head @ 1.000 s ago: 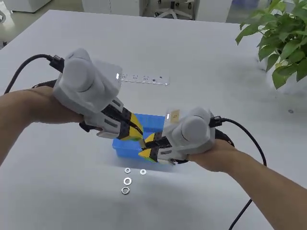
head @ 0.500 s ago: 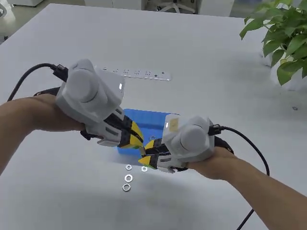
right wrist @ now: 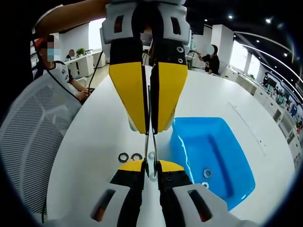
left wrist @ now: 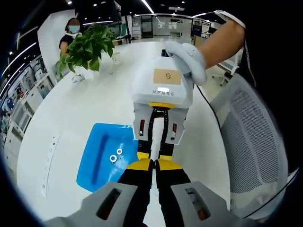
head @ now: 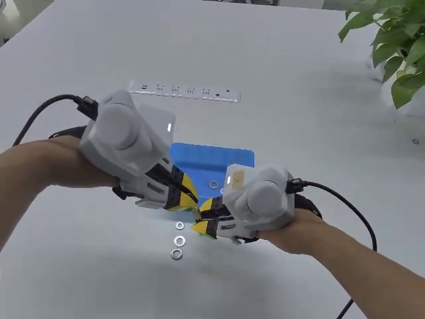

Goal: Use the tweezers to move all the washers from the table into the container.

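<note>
The thin metal tweezers [right wrist: 150, 150] run between both grippers, which meet tip to tip. My left gripper [head: 191, 196] [left wrist: 155, 164] is shut on the upper end of the tweezers. My right gripper [head: 201, 224] [right wrist: 150, 166] is shut on their lower end. Three washers [head: 179, 240] [right wrist: 137, 156] lie in a row on the white table just in front of the tips. The blue container [head: 229, 159] [right wrist: 222, 156] [left wrist: 94, 161] sits right behind the grippers, with two washers [right wrist: 207, 173] [left wrist: 113, 158] inside.
A white power strip [head: 182, 91] lies beyond the container. A potted plant [head: 392, 40] stands at the far right of the table. Cables trail from both grippers. An office chair [right wrist: 33, 142] is at the table's edge, with people in the room behind.
Both grippers, still joined on the tweezers, have drawn back from over the container's front edge to the washers on the table. The head camera has tilted, shifting the picture.
</note>
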Motion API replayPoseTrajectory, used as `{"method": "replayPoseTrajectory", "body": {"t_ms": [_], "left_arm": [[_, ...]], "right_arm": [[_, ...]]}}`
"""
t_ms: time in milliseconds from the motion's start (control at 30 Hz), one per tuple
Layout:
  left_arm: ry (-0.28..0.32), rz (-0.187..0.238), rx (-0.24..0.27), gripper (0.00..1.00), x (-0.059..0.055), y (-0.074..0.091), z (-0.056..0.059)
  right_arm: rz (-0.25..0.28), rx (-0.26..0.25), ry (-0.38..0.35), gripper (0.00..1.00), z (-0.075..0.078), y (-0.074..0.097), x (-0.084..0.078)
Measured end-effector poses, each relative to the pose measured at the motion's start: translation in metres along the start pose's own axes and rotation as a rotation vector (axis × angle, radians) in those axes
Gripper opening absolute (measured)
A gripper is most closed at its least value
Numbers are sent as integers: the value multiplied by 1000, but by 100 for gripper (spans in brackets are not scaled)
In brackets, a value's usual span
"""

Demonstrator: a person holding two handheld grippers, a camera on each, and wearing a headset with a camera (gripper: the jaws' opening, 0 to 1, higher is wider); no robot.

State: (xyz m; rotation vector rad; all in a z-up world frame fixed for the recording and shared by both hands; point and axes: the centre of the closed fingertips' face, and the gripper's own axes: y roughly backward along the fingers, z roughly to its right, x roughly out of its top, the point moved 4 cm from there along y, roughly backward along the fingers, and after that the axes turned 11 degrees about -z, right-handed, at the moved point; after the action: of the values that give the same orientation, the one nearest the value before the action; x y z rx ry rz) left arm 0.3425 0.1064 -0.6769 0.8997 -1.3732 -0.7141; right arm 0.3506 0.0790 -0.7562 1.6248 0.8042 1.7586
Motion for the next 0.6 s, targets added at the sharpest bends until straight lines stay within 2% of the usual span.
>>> {"method": "replayPoseTrajectory", "body": {"t_ms": [600], "left_arm": [[14, -9, -18, 6, -8, -12, 1]], "right_arm": [[-2, 18, -7, 12, -1, -12, -7]]}}
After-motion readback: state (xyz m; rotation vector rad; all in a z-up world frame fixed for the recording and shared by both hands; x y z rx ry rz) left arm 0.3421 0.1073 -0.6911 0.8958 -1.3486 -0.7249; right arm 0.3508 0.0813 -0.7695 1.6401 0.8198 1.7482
